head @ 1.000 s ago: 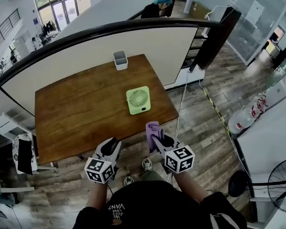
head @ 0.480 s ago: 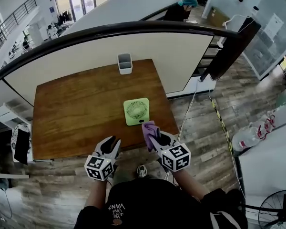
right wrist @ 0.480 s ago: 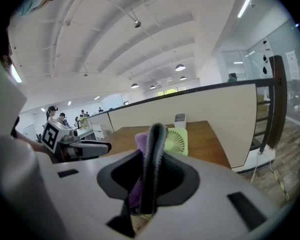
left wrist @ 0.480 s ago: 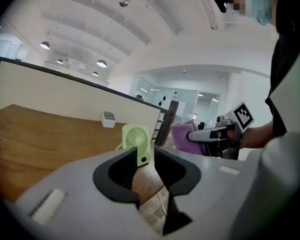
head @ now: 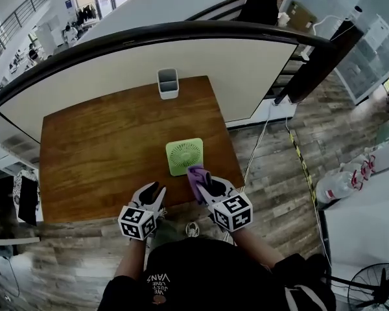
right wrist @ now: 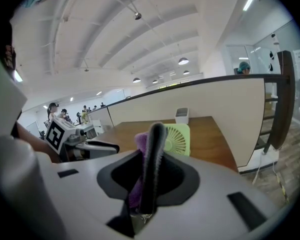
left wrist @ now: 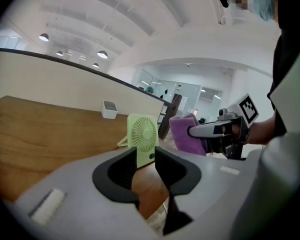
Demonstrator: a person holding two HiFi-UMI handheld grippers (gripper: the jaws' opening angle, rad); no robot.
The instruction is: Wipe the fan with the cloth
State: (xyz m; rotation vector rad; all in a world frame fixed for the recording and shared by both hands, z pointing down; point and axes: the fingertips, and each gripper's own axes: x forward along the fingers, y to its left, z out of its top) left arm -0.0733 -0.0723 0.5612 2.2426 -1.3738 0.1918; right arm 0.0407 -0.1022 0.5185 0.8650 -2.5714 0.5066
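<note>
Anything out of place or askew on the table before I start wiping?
Nothing stands out. The green fan stands propped near the front edge of the table, the white container upright at the back. The right gripper is shut on the purple cloth; the left gripper jaws are opening, with nothing between them.

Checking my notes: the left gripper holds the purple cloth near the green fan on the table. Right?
No: the right gripper holds the cloth near the fan on the table, as the right gripper view shows. The left gripper is empty, its jaws opening.
</note>
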